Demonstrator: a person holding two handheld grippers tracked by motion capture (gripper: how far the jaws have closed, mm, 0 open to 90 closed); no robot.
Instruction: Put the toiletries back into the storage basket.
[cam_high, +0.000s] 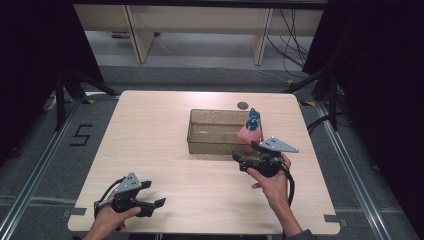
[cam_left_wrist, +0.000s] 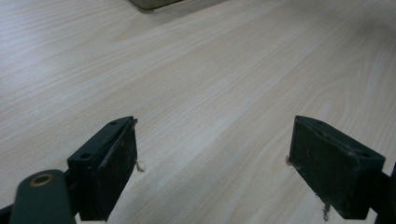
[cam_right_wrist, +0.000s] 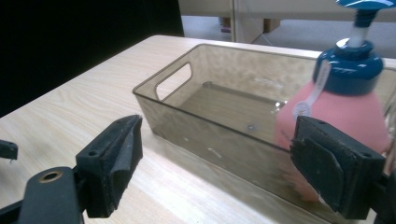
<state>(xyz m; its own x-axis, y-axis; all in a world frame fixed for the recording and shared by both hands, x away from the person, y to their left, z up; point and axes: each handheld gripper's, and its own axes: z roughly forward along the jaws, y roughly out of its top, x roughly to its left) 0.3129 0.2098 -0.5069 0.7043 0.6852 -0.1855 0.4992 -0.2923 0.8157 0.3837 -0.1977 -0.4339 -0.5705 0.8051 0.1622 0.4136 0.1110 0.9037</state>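
A smoky clear plastic bin (cam_high: 210, 145) with handle cut-outs stands right of the table's middle. A pink pump bottle (cam_high: 248, 132) with a blue cap and nozzle stands upright inside its right end. My right gripper (cam_high: 245, 151) is held just in front of the bin's near right wall, open, with nothing between its pads. In the right gripper view the bin (cam_right_wrist: 173, 100) and the bottle (cam_right_wrist: 336, 107) lie beyond the spread jaws of that gripper (cam_right_wrist: 215, 154). My left gripper (cam_high: 154, 193) rests near the table's front left, open over bare wood (cam_left_wrist: 212, 154).
The light wooden table (cam_high: 165, 130) has a small dark round disc (cam_high: 243, 105) just behind the bin. Black curtains flank both sides. Wooden furniture legs and cables stand on the floor beyond the far edge.
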